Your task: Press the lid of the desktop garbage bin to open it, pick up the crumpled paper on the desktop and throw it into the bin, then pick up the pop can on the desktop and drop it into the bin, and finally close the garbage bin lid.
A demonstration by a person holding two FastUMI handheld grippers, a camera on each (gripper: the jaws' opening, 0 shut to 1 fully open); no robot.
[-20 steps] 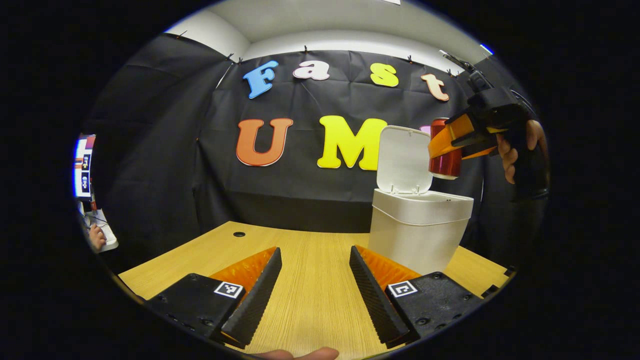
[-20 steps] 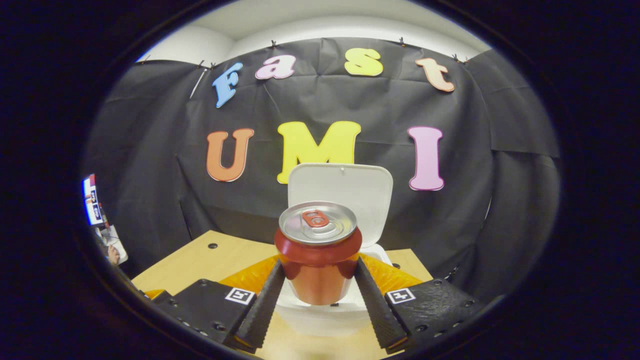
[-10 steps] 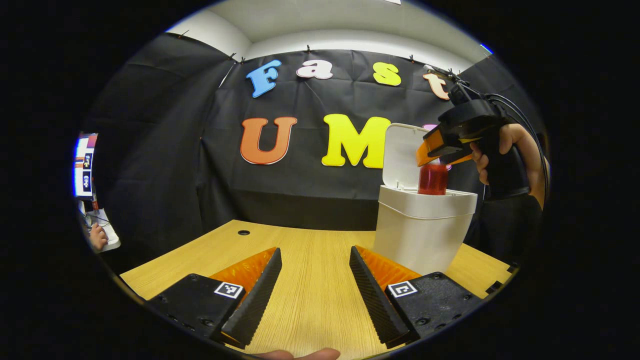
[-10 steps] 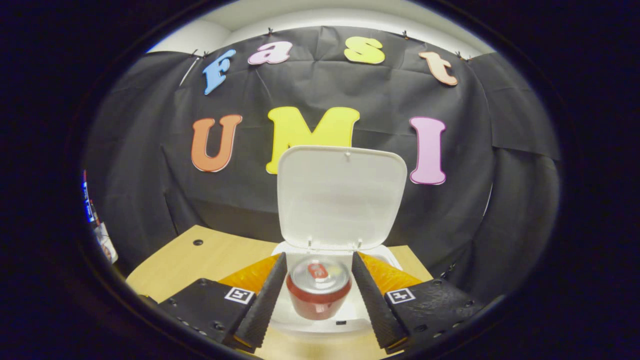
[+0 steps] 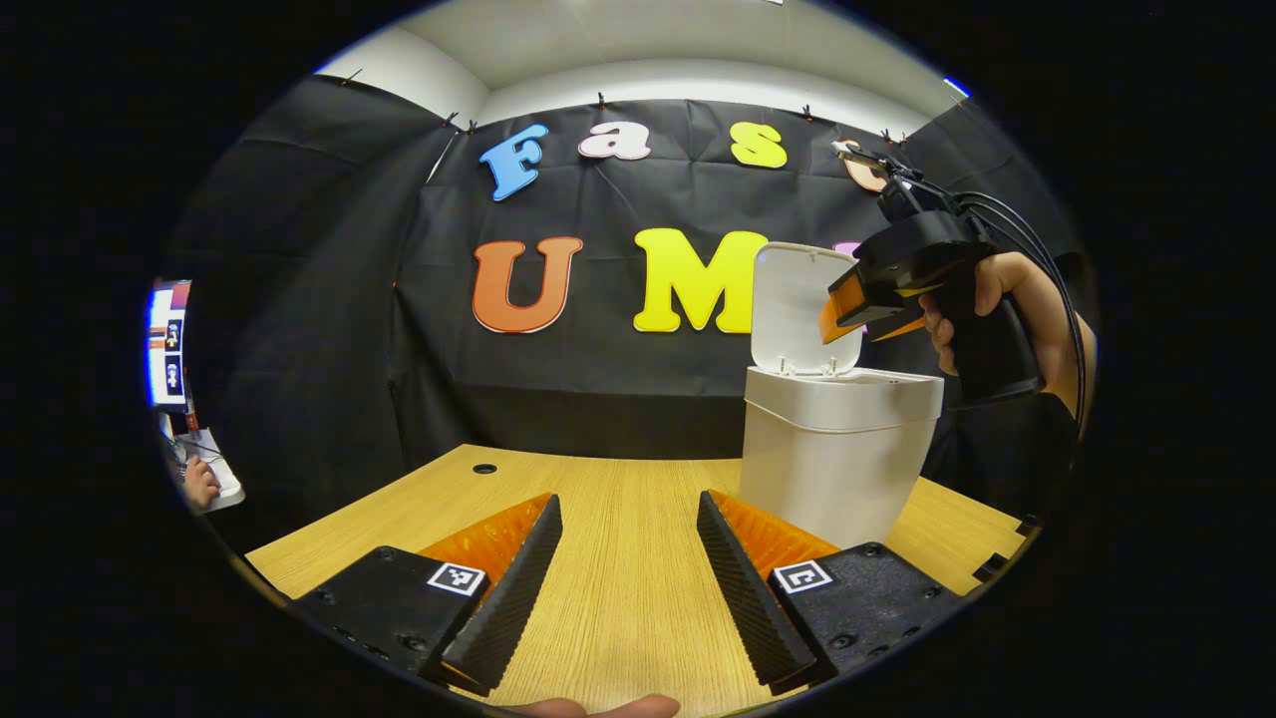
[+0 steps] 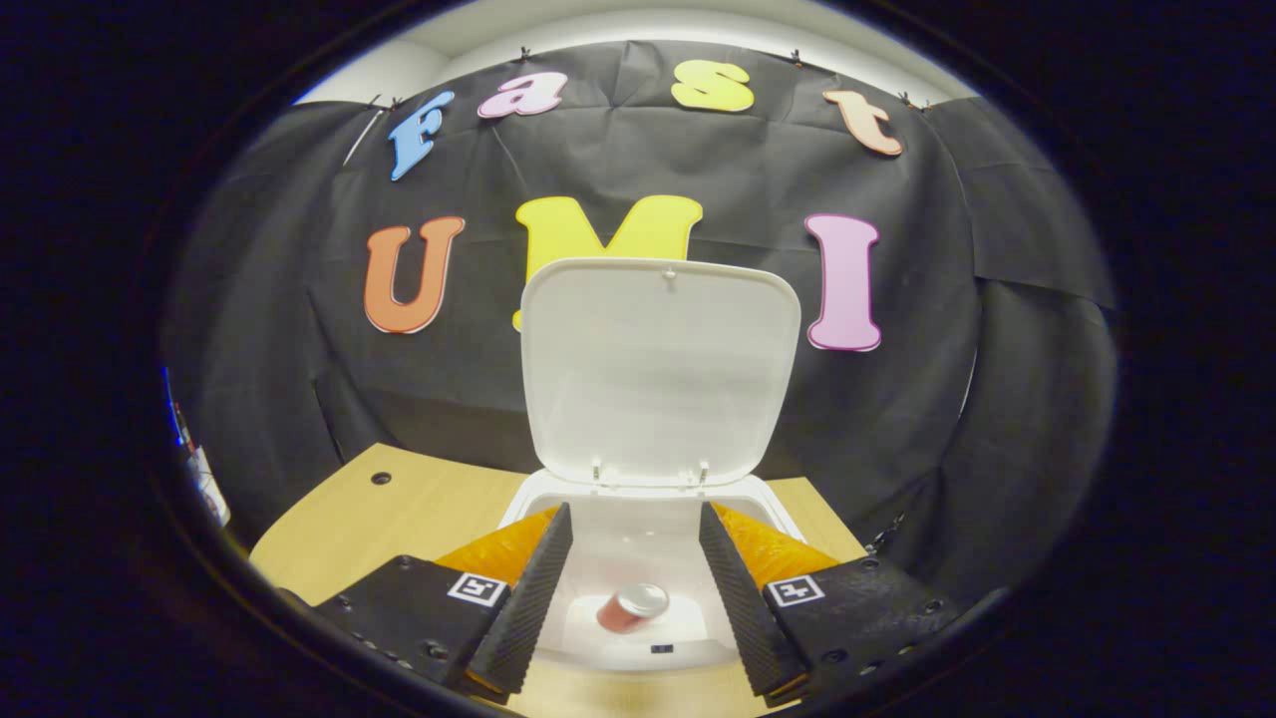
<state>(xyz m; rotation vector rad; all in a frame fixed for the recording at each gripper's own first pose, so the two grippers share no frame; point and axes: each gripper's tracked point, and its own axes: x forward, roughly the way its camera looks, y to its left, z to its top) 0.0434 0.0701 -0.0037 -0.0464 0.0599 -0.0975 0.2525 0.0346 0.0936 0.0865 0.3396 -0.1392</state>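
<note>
Right gripper [image 6: 633, 588] hangs directly above the mouth of the garbage bin [image 5: 837, 449], jaws spread and holding nothing. Pop can [image 6: 632, 607] lies tilted at the bottom of the bin, well below the fingertips; the spread jaws and the position over the opening fit a release, judged from the layout. In the left gripper view the right gripper [image 5: 842, 311] sits just above the bin's rim, in front of the lid, held by a hand [image 5: 1007, 299].

Lid [image 6: 660, 369] stands upright on its rear hinge, leaning slightly back, so the opening is free. Closing it is the step left; it likely needs a push forward from behind or above the top edge.

Left gripper [image 5: 628, 588] is parked low over the counter [image 5: 618, 558], jaws spread, empty, clear of the bin. Crumpled paper: cannot tell where it is; bin interior mostly hidden.

Counter is pale wood grain with a small round hole [image 5: 484, 468] near the back. Black cloth walls, white ceiling above.
</note>
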